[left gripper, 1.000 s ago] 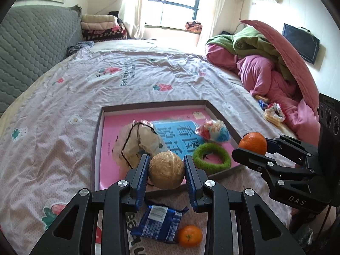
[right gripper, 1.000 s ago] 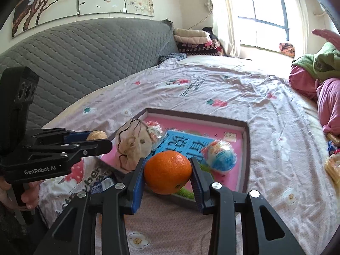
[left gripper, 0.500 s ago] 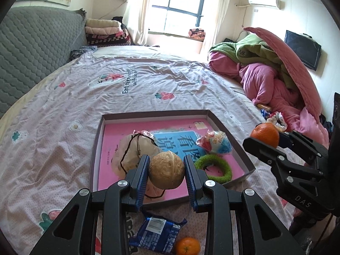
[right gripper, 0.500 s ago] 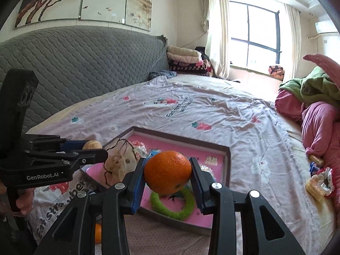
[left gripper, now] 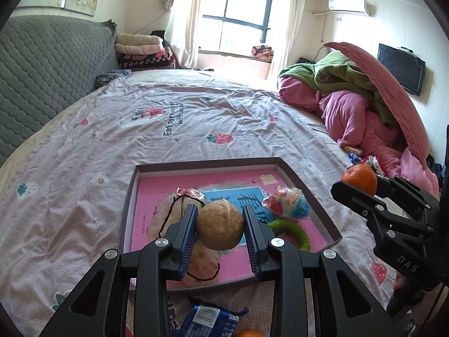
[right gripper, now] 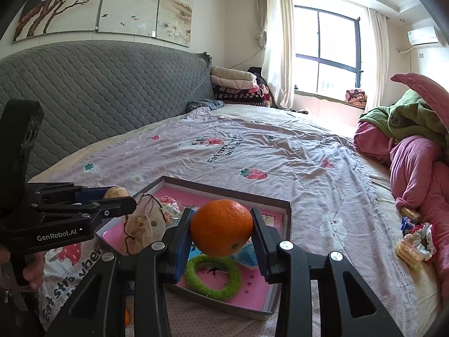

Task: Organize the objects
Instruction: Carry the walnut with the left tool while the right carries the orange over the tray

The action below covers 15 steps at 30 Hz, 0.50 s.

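**Kid:** Brown and round, what is that ball in your left gripper (left gripper: 220, 226)?

**Helper:** You are holding a walnut (left gripper: 219, 225). Its two blue pads press on the walnut from both sides, so the claw is closed on it. The walnut hangs in the air above the near part of the box (left gripper: 308, 185).

**Kid:** And your other one?

**Helper:** Your right gripper (right gripper: 221, 231) is closed on an orange (right gripper: 221, 231). The pads squeeze it at 3 and 9 o'clock. It is up in the air too, over the near side of the box.

**Kid:** What is in the box?

**Helper:** You can see a pink sheet on the bottom with a blue picture on it. A fuzzy green ring (right gripper: 212, 277) lies right under the orange, at 6 o'clock from it. A candy in a shiny wrapper (left gripper: 286, 202) sits at 2 o'clock from the walnut. A pale pouch with a dark string (right gripper: 144, 224) lies at 9 o'clock from the orange.

**Kid:** Anything outside the box?

**Helper:** Yes. In your left view a blue snack packet (left gripper: 212, 320) lies on the bedsheet (left gripper: 84, 185) at 6 o'clock from the walnut, near the box's front edge. A small bit of another orange fruit (left gripper: 248, 333) peeks in beside it, at the bottom edge. Far off at 2 o'clock is a heap of pink and green blankets (left gripper: 359, 104). At 10 o'clock is a grey quilted headboard (left gripper: 47, 67).
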{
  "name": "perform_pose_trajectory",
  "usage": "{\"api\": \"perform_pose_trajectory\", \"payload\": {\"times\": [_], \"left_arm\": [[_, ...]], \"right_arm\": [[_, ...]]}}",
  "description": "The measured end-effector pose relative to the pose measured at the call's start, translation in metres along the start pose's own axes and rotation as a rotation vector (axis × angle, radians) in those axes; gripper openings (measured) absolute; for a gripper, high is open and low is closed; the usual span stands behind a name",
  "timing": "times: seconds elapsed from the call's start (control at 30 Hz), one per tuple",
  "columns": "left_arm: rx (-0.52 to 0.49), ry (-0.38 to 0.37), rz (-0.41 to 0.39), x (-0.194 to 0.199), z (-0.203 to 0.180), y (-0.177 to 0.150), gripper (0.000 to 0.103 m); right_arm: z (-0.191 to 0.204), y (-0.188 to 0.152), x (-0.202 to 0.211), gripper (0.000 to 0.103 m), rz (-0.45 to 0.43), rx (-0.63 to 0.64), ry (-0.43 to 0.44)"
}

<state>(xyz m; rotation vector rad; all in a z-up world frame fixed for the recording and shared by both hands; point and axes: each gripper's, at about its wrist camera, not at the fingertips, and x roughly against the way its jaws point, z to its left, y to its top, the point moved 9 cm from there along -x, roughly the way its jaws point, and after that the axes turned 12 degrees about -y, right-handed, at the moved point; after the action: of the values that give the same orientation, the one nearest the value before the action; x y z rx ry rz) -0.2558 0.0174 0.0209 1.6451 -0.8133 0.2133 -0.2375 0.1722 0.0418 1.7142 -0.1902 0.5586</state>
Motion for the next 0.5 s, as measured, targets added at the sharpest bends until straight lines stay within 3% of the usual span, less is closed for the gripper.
{"api": "perform_pose_trajectory", "payload": {"times": [0.5], "left_arm": [[-0.013, -0.012, 0.086, -0.041, -0.001, -0.019, 0.033]], "right_arm": [[-0.009, -0.02, -0.023, 0.04, 0.098, -0.017, -0.01]]}}
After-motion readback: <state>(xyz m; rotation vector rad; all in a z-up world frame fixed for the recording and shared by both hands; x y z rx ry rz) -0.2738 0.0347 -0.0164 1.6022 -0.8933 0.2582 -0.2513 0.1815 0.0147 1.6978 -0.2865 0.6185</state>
